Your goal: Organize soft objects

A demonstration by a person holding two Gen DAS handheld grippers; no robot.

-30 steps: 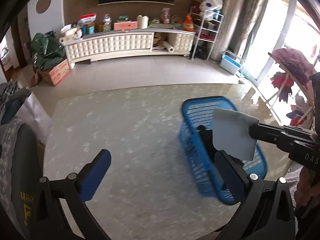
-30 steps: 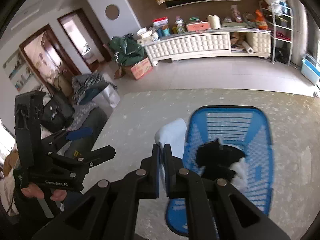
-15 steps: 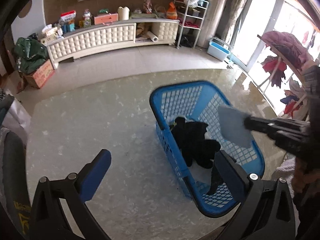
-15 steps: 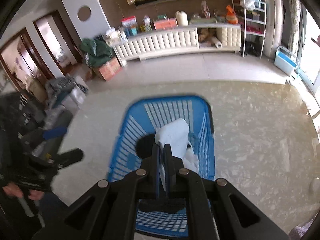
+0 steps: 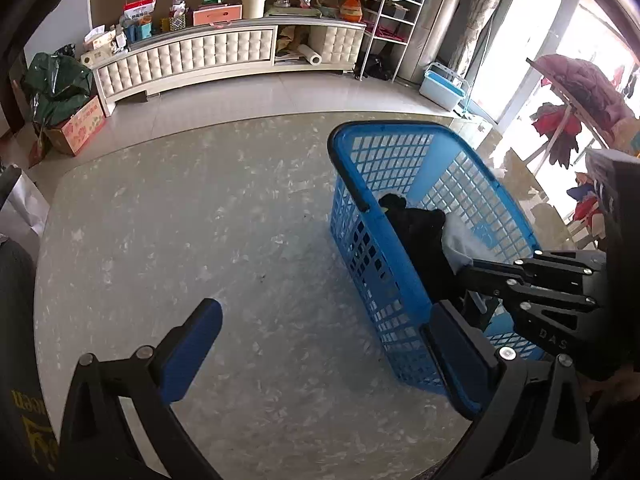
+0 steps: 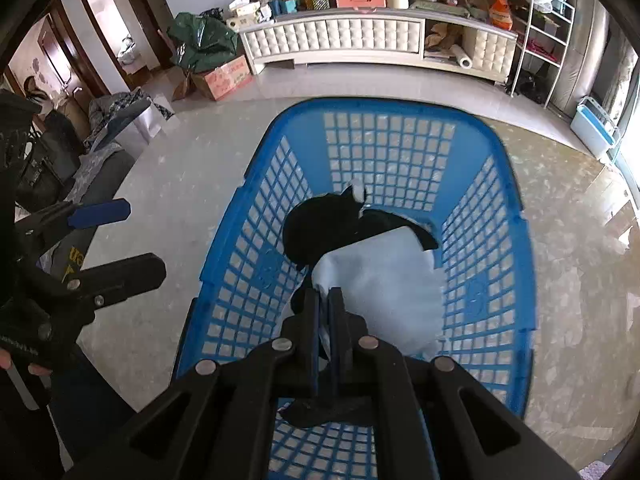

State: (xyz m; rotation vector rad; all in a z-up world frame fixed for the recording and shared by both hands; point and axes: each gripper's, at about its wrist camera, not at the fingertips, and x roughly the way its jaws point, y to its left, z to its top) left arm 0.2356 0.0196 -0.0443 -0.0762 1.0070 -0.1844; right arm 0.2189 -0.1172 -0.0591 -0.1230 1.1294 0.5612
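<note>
Right fingers (image 6: pixel 325 304) pinch pale cloth (image 6: pixel 384 280) that half hides black garment (image 6: pixel 320 228); left fingers (image 5: pixel 192 344) spread.

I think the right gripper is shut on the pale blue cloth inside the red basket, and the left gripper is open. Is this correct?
Only the colour is wrong: the basket is blue, as the right wrist view shows. The right gripper is shut on the pale blue cloth, and the left gripper is open.

Bright daylight pours in from the window (image 5: pixel 568 40) on the right, blown out white. Glare streaks the glossy table (image 5: pixel 516 164) beside it. Both views sharp, fisheye bending the edges, black vignette round the corners.
</note>
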